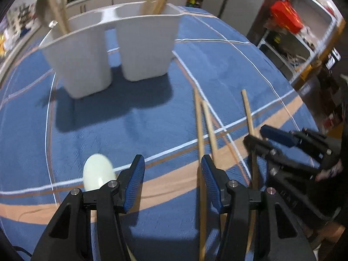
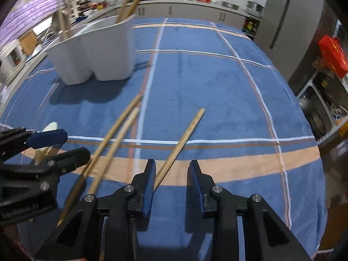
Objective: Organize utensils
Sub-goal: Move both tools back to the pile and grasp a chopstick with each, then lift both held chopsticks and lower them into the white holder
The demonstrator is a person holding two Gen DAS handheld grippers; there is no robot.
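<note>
Left gripper [image 1: 173, 179]: jaws wide, nothing between; pale spoon [image 1: 99, 173] just left of it on blue cloth [image 1: 130, 130]. Two chopsticks [image 1: 203, 130] lie by its right finger. Right gripper [image 2: 171, 182]: jaws wide, third chopstick [image 2: 184, 137] against left pad, contact unclear. White holder [image 1: 108, 50] stands beyond, sticks upright inside

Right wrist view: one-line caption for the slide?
Open right gripper over a loose chopstick on the blue tablecloth, white utensil holder beyond.
</note>
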